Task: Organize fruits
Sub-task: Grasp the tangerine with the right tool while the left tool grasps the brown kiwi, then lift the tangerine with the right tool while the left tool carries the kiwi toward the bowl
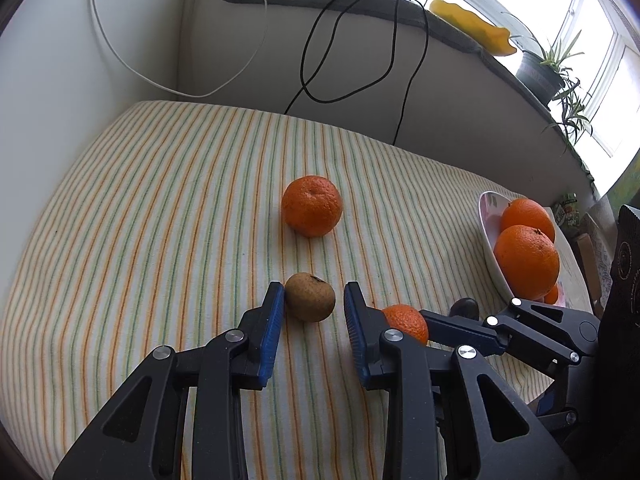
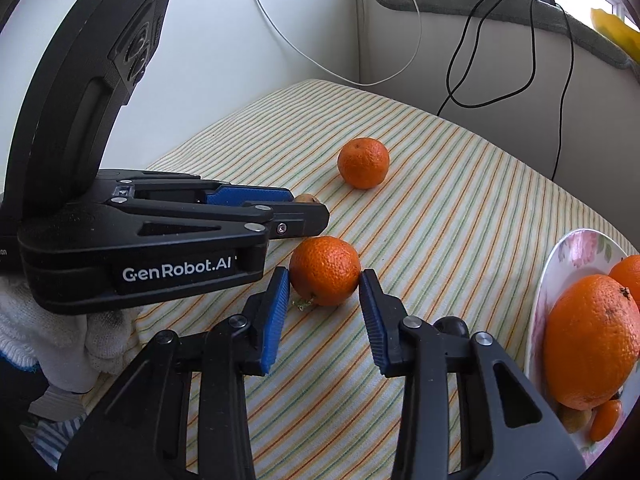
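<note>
A: Where's the brown fruit (image 1: pixel 310 297)?
B: On the striped cloth (image 1: pixel 160 200), between the left gripper (image 1: pixel 312 300)'s spread fingers, touching one pad.
A: And the right gripper (image 2: pixel 324 276)?
B: Released too, flanking a tangerine (image 2: pixel 325 270) (plate (image 2: pixel 576 248) of oranges (image 2: pixel 592 340) right).

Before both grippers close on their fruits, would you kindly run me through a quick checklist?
1. Brown fruit between the left gripper fingers: ok.
2. Left gripper open: ok.
3. Tangerine between the right gripper fingers: ok.
4. Right pads touching the tangerine evenly: cannot tell.
5. Free space in the plate: ok.
6. Grippers clear of each other: ok, though close.
</note>
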Demonstrator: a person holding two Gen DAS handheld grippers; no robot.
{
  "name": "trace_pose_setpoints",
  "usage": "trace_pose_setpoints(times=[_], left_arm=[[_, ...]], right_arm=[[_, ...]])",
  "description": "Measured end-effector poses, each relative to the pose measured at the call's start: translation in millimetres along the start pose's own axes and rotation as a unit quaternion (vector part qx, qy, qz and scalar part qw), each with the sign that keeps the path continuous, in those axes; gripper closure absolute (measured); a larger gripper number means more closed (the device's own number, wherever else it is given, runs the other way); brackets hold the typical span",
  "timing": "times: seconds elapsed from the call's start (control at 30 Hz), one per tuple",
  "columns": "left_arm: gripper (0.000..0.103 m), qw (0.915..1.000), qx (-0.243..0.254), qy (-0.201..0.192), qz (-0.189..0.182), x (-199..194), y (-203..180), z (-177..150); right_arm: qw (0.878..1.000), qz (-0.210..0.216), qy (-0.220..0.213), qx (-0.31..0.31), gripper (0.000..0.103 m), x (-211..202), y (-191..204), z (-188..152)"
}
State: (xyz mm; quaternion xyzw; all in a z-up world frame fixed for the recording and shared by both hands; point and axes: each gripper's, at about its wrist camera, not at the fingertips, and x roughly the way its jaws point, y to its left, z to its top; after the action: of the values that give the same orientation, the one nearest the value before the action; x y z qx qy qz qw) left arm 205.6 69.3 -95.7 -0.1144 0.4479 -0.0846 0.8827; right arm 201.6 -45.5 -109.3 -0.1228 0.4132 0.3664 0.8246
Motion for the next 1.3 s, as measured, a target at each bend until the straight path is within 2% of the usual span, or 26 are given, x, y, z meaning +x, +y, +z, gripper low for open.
trace_pose_setpoints(times=[0.3, 0.6, 1.3], left_arm=[[0.078, 0.9984, 0.035, 0.001, 0.044, 10.2, -9.8, -1.4], [0.078, 0.9978, 0.040, -0.013, 0.052, 2.2, -15.0, -3.3], [0.078, 0.9937, 0.069, -0.067, 0.056, -52.4, -47.2, -11.6]], right_arm=[[1.000, -0.001, -0.001, 0.000, 0.066, -4.2, 1.3, -2.9], [1.000, 0.002, -0.007, 0.005, 0.066, -9.5, -1.1, -4.0], [0.999, 0.009, -0.042, 0.026, 0.067, -46.8, -3.5, -16.0]])
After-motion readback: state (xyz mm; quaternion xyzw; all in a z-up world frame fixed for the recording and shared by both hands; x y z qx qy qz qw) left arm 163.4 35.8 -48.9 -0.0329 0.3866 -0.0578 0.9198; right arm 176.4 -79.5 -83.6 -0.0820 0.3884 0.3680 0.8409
